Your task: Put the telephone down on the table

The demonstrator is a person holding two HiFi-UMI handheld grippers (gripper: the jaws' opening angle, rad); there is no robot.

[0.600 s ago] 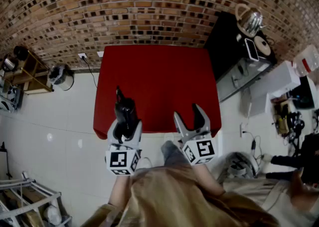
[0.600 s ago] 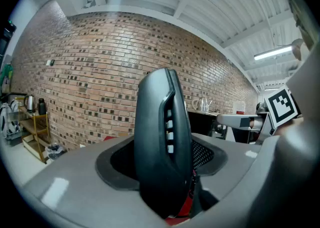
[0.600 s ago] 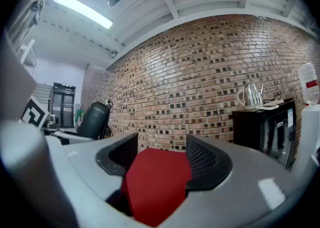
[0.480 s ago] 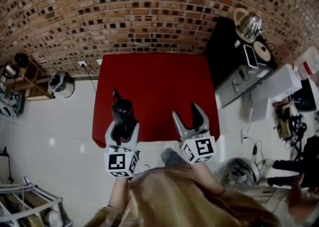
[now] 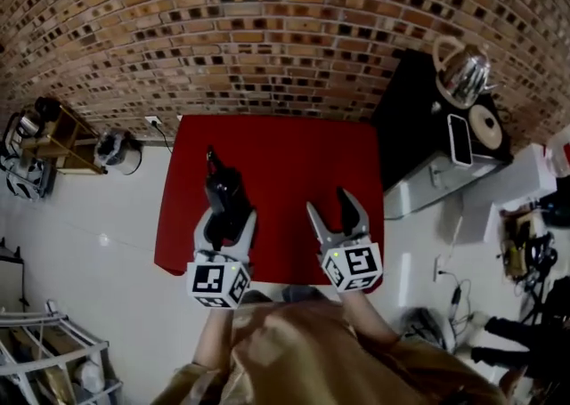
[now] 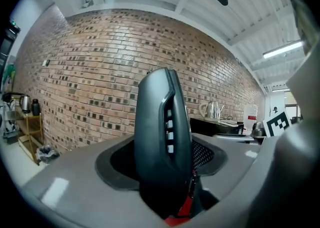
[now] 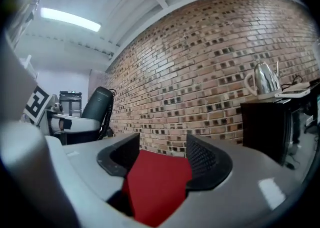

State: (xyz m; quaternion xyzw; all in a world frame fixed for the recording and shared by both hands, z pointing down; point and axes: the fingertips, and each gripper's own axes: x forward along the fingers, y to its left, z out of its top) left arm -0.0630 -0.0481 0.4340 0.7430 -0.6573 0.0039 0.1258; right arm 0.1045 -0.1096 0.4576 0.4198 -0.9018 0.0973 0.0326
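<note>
Left gripper [image 5: 225, 221] pinches the telephone [image 5: 223, 191] over the table [image 5: 294, 149], nine o'clock side; I judge it ready for lowering. Right gripper [image 5: 338, 212] spread, empty.

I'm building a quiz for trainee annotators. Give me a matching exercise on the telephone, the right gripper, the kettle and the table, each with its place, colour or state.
1 telephone
2 right gripper
3 kettle
4 table

a red
b jaws apart, nothing between them
c on the black cabinet
d clamped in the left gripper

Pairs: 1-d; 2-b; 3-c; 4-a
</note>
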